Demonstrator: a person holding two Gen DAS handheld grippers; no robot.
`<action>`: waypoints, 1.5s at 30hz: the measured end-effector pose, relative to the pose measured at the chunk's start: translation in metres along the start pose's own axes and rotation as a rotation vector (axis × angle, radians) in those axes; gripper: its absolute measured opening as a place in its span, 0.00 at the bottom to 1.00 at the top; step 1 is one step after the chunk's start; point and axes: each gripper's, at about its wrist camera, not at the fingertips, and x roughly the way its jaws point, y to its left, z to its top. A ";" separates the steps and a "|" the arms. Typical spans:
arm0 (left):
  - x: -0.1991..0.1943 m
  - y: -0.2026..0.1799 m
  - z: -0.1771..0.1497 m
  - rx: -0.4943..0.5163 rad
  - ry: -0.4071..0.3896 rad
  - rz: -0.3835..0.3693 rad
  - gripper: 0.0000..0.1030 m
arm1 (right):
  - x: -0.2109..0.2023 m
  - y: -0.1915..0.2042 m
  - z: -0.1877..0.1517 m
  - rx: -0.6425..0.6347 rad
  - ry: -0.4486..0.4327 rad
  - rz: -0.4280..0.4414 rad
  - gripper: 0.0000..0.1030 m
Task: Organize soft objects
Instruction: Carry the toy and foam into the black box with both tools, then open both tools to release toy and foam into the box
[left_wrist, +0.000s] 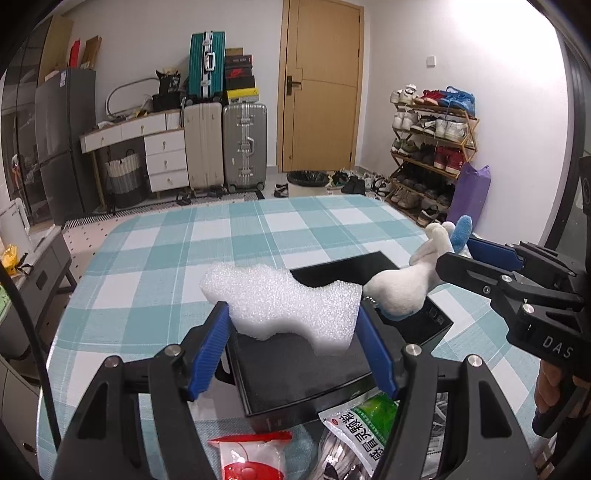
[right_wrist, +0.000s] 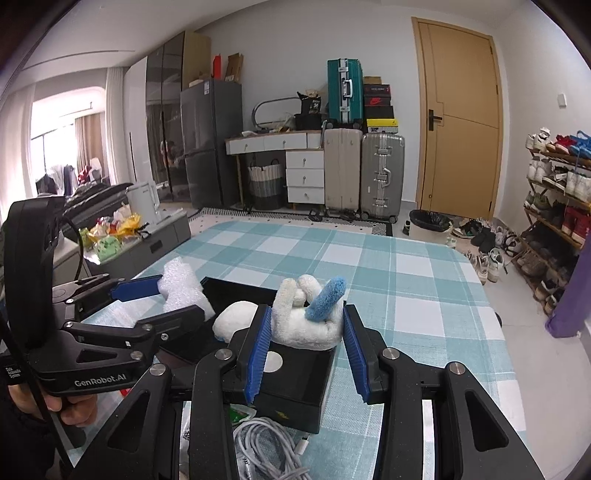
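here the left gripper (left_wrist: 293, 328) is pinching a white foam piece (left_wrist: 280, 299), light and squashy, over the black box (left_wrist: 295, 373) just below its fingers. to its right, the right gripper (right_wrist: 306, 332) is clamping a limp plush toy (right_wrist: 306, 325) by the body, also over the box. the tabletop (right_wrist: 406, 280) beyond is lying open; packets and a cable (right_wrist: 269, 443) are crowding the near edge.

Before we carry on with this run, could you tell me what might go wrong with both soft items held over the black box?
1. The left gripper pinches only the near end of the foam piece, so it may bend or slip out.
2. The plush toy in the right gripper hangs close to the foam; they could collide above the black box.
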 end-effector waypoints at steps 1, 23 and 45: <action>0.002 0.000 -0.001 0.002 0.004 0.001 0.66 | 0.003 0.001 0.000 -0.005 0.003 0.001 0.38; 0.024 -0.002 -0.010 0.016 0.060 -0.022 0.67 | 0.051 0.010 -0.012 -0.112 0.113 -0.003 0.38; -0.027 0.015 -0.032 -0.058 0.058 0.021 1.00 | -0.026 -0.021 -0.034 0.058 0.018 0.020 0.99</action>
